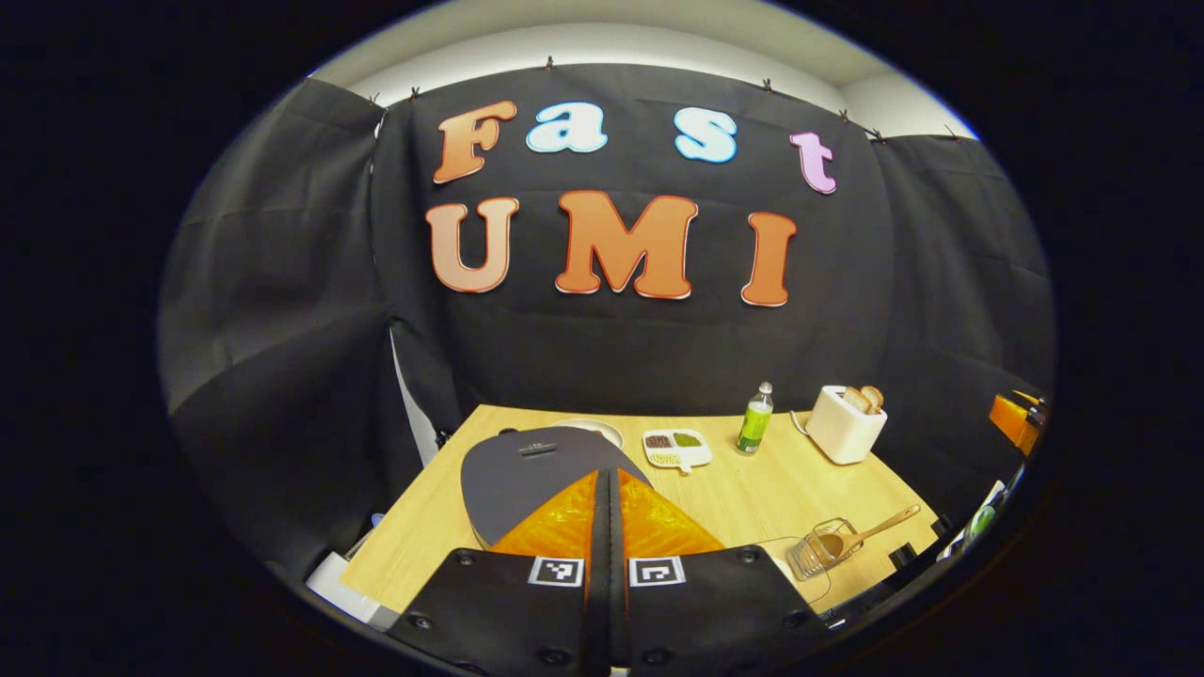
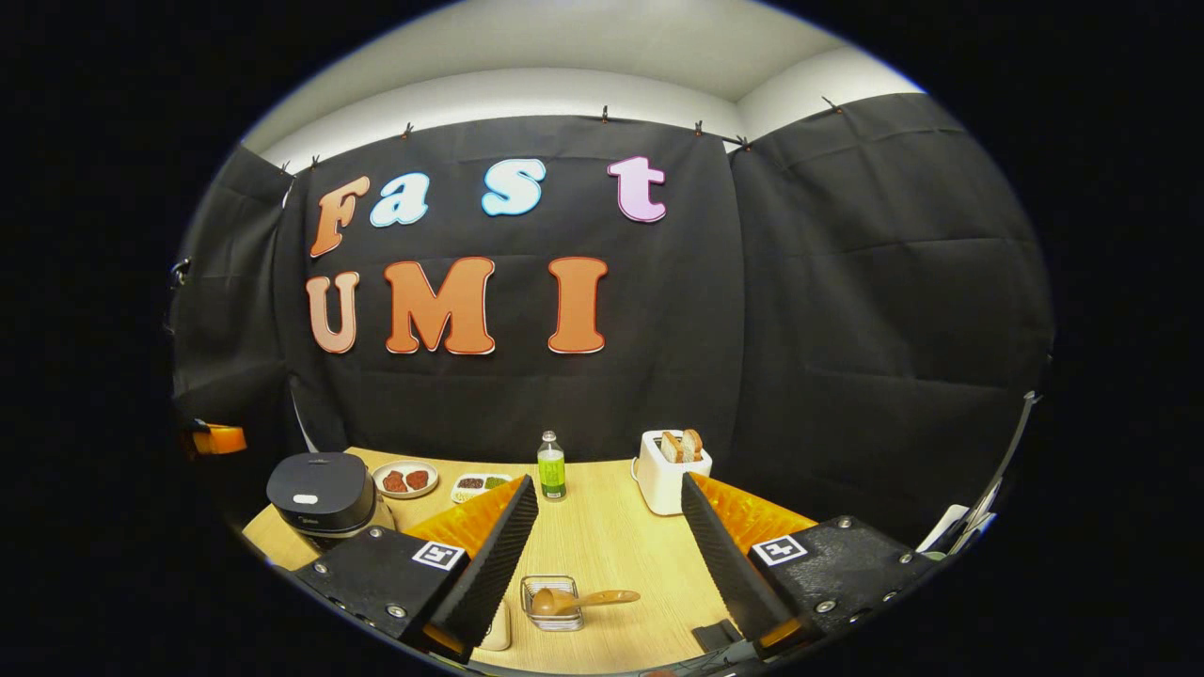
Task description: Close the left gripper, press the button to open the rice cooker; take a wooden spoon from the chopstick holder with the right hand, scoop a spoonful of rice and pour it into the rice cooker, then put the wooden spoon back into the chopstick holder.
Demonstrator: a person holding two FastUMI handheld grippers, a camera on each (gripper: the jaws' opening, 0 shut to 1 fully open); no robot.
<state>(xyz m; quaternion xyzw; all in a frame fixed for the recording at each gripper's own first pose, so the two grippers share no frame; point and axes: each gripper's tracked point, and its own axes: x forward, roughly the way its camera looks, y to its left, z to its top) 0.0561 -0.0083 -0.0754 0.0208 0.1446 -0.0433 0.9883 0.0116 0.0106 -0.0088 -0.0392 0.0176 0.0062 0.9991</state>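
Left tool (image 1: 607, 527): fingers pressed together above the lidded rice cooker (image 1: 536, 465). Right tool (image 2: 609, 545): fingers spread. Wooden spoon (image 2: 574, 599) lies in the chopstick holder (image 2: 551, 602) near the worktop (image 2: 611, 536) front edge, handle pointing right.

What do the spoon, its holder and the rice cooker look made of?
Light-brown wooden spoon: looks like matte wood, by its warm tan colour. Clear see-through chopstick holder: probably glass or plastic; the table shows through. Dark-grey rounded rice cooker: likely satin plastic, softly shiny lid.

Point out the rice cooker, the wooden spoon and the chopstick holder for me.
rice cooker (image 2: 315, 489): right gripper view, on its dark closed lid.
wooden spoon (image 2: 611, 597): right gripper view, on its handle, sticking out past the holder's rim.
chopstick holder (image 2: 536, 585): right gripper view, on its clear rim beside the spoon's bowl.
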